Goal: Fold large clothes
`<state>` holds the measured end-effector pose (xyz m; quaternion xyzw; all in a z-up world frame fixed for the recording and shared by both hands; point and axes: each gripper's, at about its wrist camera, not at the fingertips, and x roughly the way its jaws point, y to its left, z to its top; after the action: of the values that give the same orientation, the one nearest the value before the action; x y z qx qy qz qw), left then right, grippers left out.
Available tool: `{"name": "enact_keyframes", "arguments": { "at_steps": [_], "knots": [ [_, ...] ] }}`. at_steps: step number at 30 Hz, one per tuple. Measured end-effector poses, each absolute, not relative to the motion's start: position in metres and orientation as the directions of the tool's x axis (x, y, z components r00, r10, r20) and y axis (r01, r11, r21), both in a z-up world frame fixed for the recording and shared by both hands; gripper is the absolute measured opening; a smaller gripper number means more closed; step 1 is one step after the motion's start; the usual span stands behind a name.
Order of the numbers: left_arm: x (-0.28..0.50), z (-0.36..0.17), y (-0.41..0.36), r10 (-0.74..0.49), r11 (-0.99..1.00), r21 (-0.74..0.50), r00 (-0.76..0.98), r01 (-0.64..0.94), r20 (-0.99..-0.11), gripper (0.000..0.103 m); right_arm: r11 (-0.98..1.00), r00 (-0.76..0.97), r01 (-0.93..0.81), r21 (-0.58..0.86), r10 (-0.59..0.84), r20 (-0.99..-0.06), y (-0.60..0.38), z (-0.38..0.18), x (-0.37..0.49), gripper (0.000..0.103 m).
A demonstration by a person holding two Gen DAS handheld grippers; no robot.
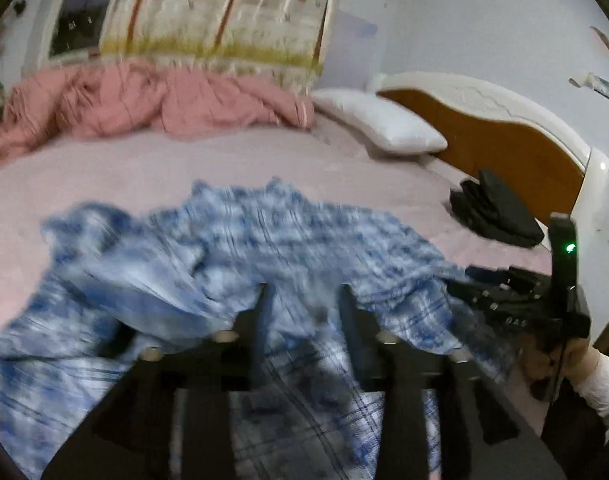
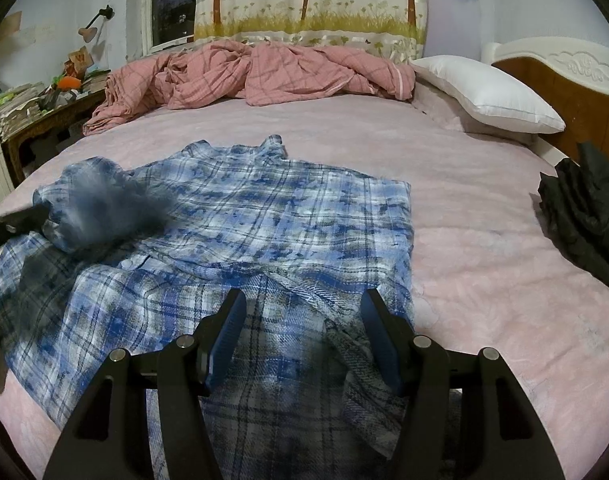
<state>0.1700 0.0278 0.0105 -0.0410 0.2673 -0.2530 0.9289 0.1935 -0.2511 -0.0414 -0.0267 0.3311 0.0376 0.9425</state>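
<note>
The right gripper (image 2: pixel 304 300) hangs with jaws apart, nothing pinched, over the near hem of the blue plaid shirt (image 2: pixel 264 224). The left gripper (image 1: pixel 302 296), blurred, also shows parted jaws above the cloth, gripping nothing. The shirt lies spread on the pink bed (image 2: pixel 484 216), well short of the pink quilt (image 2: pixel 264 72) and white pillow (image 2: pixel 488 96).

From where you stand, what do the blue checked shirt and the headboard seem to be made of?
Blue checked shirt: soft woven cloth, maybe cotton flannel, matte; it creases and drapes limply.
Headboard: what looks like brown wood with a glossy cream carved rim; the moulded scrollwork could be painted wood or plastic.
</note>
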Motion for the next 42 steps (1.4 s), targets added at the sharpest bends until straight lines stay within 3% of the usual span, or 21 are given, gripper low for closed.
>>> {"name": "enact_keyframes", "arguments": {
  "at_steps": [5,11,18,21,27,28,29,31,35,42],
  "knots": [
    [0.168,0.030,0.063,-0.427,0.904,-0.237,0.790,0.357,-0.440,0.043,0.996,0.781,-0.089,-0.015,0.061,-0.621,-0.250,-0.039,0.192,0.062],
    [0.174,0.040,0.112,-0.253,0.963,-0.190,0.884,0.191,-0.392,0.045,0.966,0.748,-0.158,0.205,0.253,-0.614,-0.246,-0.018,0.198,0.062],
    [0.183,0.026,0.133,-0.125,0.983,-0.176,0.914,0.061,-0.385,0.045,0.945,0.677,-0.279,0.169,0.318,-0.664,-0.180,-0.015,0.233,0.062],
    [0.186,0.023,0.135,-0.114,0.984,-0.169,0.913,0.051,-0.392,0.045,0.932,0.603,-0.286,0.224,0.356,-0.714,-0.160,-0.032,0.255,0.062],
    [0.182,0.031,0.151,-0.148,0.968,-0.243,0.916,0.057,-0.374,0.051,0.956,0.547,-0.249,0.157,0.273,-0.792,-0.138,-0.065,0.282,0.061],
    [0.183,0.031,0.153,-0.158,0.965,-0.255,0.912,0.061,-0.378,0.051,0.959,0.546,-0.244,0.144,0.259,-0.797,-0.136,-0.067,0.285,0.054],
    [0.186,0.030,0.155,-0.177,0.959,-0.273,0.907,0.072,-0.383,0.051,0.961,0.554,-0.246,0.126,0.247,-0.795,-0.134,-0.068,0.287,0.036],
    [0.189,0.027,0.161,-0.194,0.949,-0.307,0.900,0.071,-0.390,0.051,0.962,0.578,-0.259,0.091,0.230,-0.783,-0.129,-0.065,0.287,0.009],
    [0.190,0.028,0.173,-0.182,0.940,-0.339,0.908,0.047,-0.378,0.051,0.973,0.769,-0.187,-0.134,0.060,-0.636,-0.119,-0.037,0.273,0.004],
    [0.191,0.028,0.180,-0.149,0.941,-0.340,0.909,0.009,-0.388,0.051,0.963,0.860,-0.008,-0.268,-0.130,-0.493,-0.158,0.023,0.296,0.003]
  ]
}}
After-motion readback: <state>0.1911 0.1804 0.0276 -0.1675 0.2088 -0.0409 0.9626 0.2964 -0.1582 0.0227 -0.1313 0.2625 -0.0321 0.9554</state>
